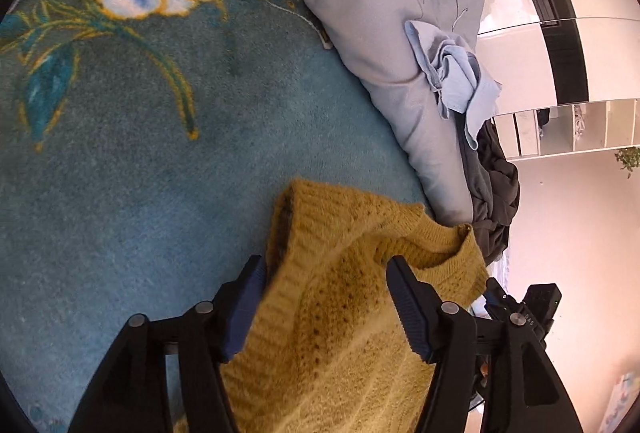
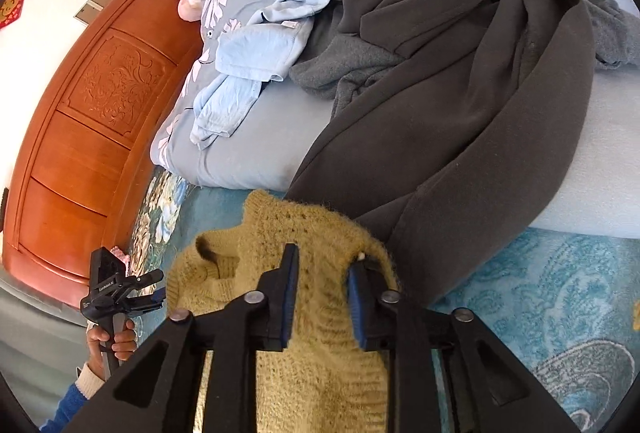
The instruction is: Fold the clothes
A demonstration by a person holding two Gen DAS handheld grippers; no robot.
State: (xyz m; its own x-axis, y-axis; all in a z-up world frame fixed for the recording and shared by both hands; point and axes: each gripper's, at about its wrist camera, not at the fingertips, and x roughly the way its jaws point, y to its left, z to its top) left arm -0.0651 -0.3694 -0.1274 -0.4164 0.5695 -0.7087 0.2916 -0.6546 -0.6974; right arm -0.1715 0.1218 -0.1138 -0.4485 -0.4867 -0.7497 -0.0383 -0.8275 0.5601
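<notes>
A mustard yellow knit sweater (image 1: pixel 336 313) lies on the teal floral bedspread (image 1: pixel 140 161). In the left wrist view my left gripper (image 1: pixel 324 273) has its jaws wide apart with the sweater's shoulder between them, the neck opening by the right finger. In the right wrist view my right gripper (image 2: pixel 324 269) has its jaws partly closed around a raised bunch of the same sweater (image 2: pixel 304 233), the fabric filling the gap. The left gripper (image 2: pixel 132 293) shows there at the lower left, held by a hand.
A folded light-blue floral quilt (image 1: pixel 384 13) lies beyond the sweater, with a crumpled pale blue garment (image 2: pixel 256 61) on it. A dark grey coat (image 2: pixel 460 81) and a grey knit (image 2: pixel 616 29) drape over the quilt. A carved wooden headboard (image 2: pixel 88 121) stands at the left.
</notes>
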